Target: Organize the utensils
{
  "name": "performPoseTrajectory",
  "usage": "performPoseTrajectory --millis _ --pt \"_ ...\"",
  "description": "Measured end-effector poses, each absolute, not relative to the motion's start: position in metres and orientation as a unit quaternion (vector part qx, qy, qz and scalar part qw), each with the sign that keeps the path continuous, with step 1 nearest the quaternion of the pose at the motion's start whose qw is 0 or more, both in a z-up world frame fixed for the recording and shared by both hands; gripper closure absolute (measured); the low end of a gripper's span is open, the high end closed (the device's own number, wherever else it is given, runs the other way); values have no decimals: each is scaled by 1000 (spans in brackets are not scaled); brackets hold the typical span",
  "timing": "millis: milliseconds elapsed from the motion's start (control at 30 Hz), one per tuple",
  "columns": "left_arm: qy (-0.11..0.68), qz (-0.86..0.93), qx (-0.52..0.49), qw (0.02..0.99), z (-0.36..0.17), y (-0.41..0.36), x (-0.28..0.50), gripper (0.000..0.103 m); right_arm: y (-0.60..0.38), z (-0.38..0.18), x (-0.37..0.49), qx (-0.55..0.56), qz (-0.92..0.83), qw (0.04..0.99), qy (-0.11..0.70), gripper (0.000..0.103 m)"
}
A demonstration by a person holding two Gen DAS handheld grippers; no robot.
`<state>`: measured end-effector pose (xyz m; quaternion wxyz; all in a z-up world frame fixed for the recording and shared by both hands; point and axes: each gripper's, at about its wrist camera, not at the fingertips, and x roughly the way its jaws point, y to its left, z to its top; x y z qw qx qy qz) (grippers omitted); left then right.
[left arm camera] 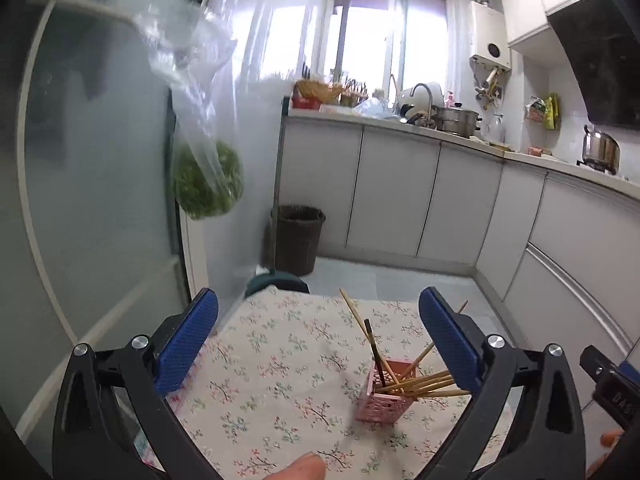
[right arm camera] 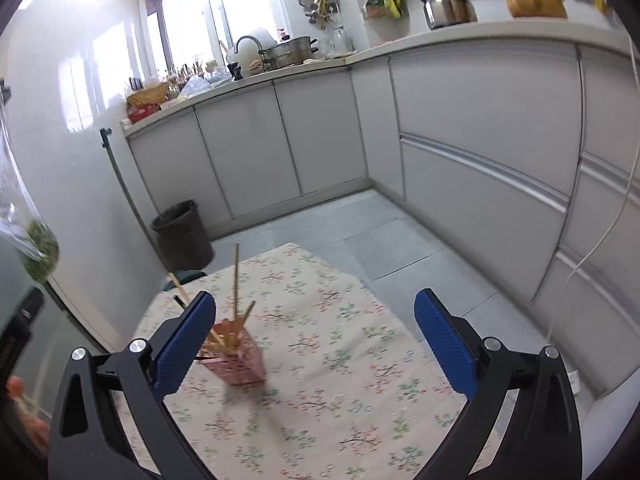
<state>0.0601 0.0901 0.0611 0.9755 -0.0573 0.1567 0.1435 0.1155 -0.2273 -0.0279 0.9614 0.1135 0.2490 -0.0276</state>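
A dark wicker bin (left arm camera: 297, 238) stands beside grey kitchen cabinets (left arm camera: 400, 196); a steamer pot (left arm camera: 456, 120) sits on the counter, bagged greens (left arm camera: 210, 178) hang nearby.

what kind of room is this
A home kitchen, most likely: a counter with a sink tap, a steamer pot beside it, a wall-mounted water heater and a kettle on the stove.

My left tool (left arm camera: 318, 344): two black plastic arms with triangular cut-outs, each bearing silver round-headed screws and ending in a blue, finely textured pad (left arm camera: 188, 344). My right tool (right arm camera: 314, 344): the same build, black arms, silver screws, blue textured pads (right arm camera: 444, 344). A bare fingertip (left arm camera: 304, 467) of mine shows at the lower edge of the left wrist view.
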Motion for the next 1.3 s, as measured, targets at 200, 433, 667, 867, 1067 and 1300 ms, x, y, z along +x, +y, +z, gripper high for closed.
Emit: performPoseTrajectory --millis 200,433,667,867,1067,1300 --pt "204 151 -22 967 56 71 59 7 -218 -27 107 63 -64 963 252 6" --pt "214 143 -16 966 54 64 47 7 -211 -25 94 30 -66 962 262 6" --pt "228 117 3 966 50 53 45 7 -207 -25 90 29 -59 963 262 6" --pt "239 106 3 965 47 52 49 7 -207 -26 92 33 -54 962 265 6" --pt "235 108 7 966 48 49 49 7 -208 -26 94 37 -52 962 266 6" --pt "236 109 6 966 47 48 49 7 -210 -26 93 39 -51 962 264 6"
